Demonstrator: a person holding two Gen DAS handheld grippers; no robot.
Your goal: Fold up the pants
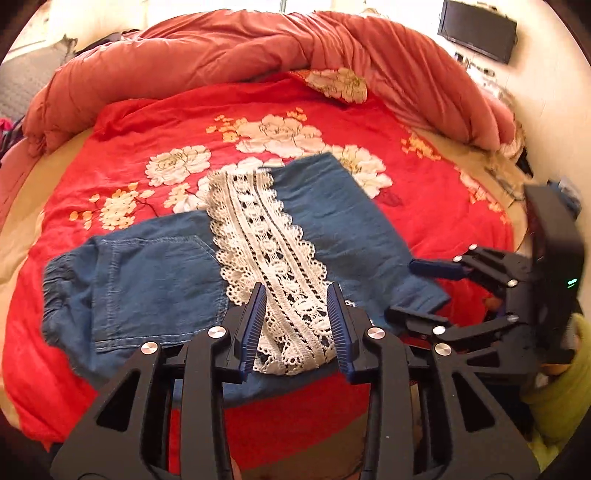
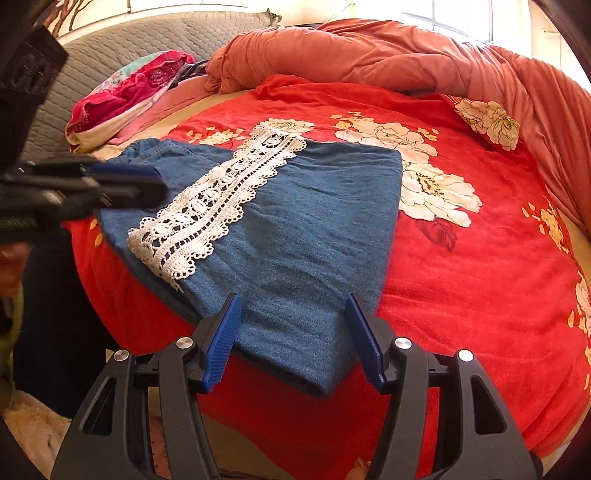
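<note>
Blue denim pants [image 1: 155, 280] with a white lace strip [image 1: 266, 251] lie folded over on a red floral blanket [image 1: 184, 122]. My left gripper [image 1: 297, 295] is open, its jaws on either side of the lace strip's near end, holding nothing. My right gripper [image 2: 293, 306] is open over the near edge of the pants [image 2: 295, 236], empty. It also shows in the left wrist view [image 1: 413, 291], open at the pants' right corner. The left gripper shows at the left of the right wrist view [image 2: 147, 184]; the lace [image 2: 221, 199] runs diagonally there.
A bunched salmon duvet [image 1: 258, 40] lies along the far side of the bed. A pink and white pile of clothes [image 2: 125, 96] sits at the grey headboard [image 2: 147, 37]. A black screen [image 1: 476, 29] hangs on the wall. The bed's near edge drops off below the pants.
</note>
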